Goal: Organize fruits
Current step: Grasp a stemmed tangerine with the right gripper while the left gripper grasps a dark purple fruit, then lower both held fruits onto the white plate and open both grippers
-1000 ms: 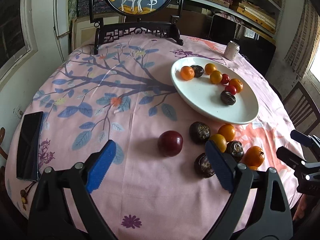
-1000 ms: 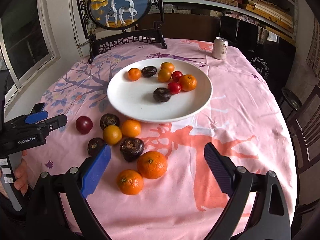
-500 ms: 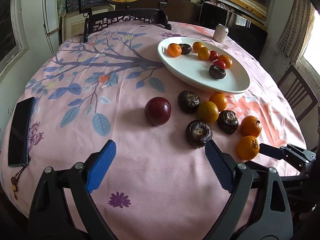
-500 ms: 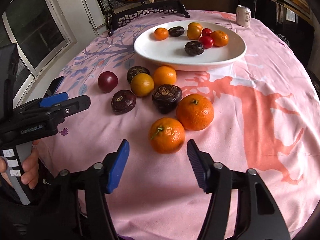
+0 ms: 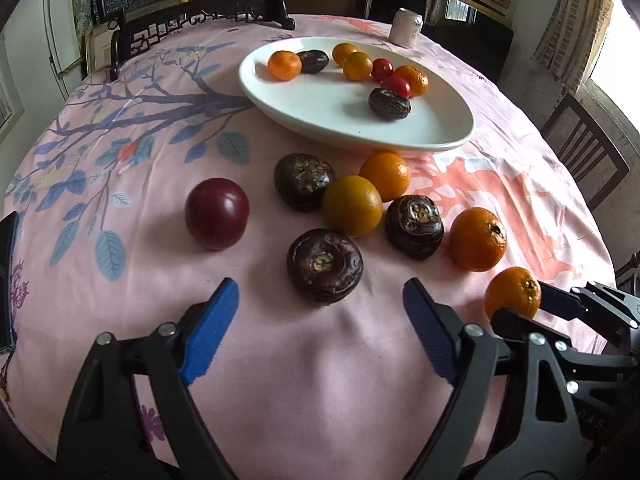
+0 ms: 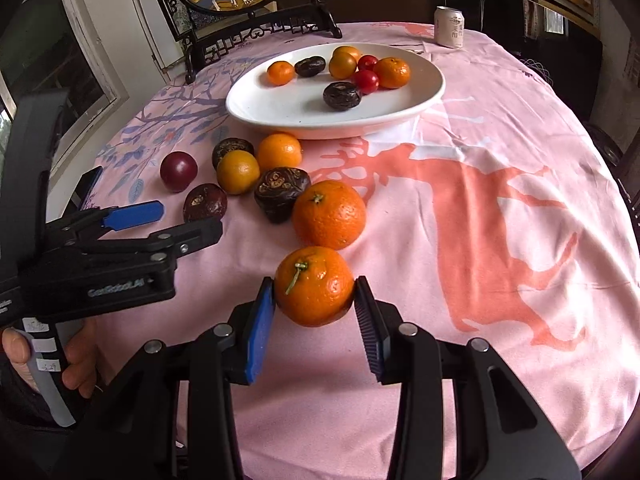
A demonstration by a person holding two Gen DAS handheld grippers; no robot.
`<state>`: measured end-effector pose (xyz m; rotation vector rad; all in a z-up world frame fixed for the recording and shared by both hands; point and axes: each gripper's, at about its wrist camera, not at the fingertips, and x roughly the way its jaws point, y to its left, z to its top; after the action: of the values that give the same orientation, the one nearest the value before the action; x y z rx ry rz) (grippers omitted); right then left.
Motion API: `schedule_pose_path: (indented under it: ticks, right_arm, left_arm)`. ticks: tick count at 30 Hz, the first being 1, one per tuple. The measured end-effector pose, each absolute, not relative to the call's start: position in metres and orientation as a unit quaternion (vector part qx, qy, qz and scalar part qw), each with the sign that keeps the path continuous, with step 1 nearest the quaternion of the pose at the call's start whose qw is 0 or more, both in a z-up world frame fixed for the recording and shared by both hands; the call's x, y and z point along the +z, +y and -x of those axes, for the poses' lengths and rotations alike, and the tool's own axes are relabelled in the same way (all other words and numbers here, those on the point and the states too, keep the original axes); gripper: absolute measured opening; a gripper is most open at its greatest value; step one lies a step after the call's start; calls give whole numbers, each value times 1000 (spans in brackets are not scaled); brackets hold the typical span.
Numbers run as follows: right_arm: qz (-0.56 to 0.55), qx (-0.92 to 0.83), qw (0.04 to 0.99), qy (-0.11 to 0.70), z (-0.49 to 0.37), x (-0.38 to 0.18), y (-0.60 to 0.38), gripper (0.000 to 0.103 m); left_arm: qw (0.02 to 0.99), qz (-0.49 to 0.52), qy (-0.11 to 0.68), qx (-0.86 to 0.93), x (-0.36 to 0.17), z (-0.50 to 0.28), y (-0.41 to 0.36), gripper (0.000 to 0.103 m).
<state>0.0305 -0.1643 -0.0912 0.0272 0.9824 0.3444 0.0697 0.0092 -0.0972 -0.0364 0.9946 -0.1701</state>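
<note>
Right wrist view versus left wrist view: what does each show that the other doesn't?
Only the right wrist view: the right tool with both pads against the nearest orange, its jaws having just been closing, and a hand holding the left tool's handle.

Only the left wrist view: the left tool open, jaws having just been closing, just short of the dark wrinkled fruit, which its pads do not touch.

Both: the white plate holding fruit, the loose fruit in front of it, the can and the pink tablecloth.
</note>
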Motion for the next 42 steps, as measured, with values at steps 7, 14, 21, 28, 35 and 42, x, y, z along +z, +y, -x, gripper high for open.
schedule_pose_path:
  ticks: [7, 14, 21, 28, 35, 42]
  right_arm:
    - [-28, 167, 866, 470, -37, -97, -173, 41]
    - [-32, 170, 871, 459, -33, -86, -173, 41]
    - [-36, 183, 872, 453, -36, -73, -166, 41]
    - [-33, 194, 882, 428, -50, -47, -161, 41]
    - [-25, 187, 895, 403, -150, -24, -158, 41]
    - [16, 181, 881, 436, -237, -50, -140, 41]
  left_arm:
    - [882, -7, 468, -56, -100, -79, 0, 40]
    - [881, 21, 468, -68, -90, -63, 15, 40]
    - [887, 38, 454, -69, -69, -54, 32, 40]
    - [900, 43, 427, -76, -30, -82, 42, 40]
    - [890, 47, 449, -60, -14, -193, 21, 40]
    - [867, 63, 493, -40, -40, -272, 8, 40]
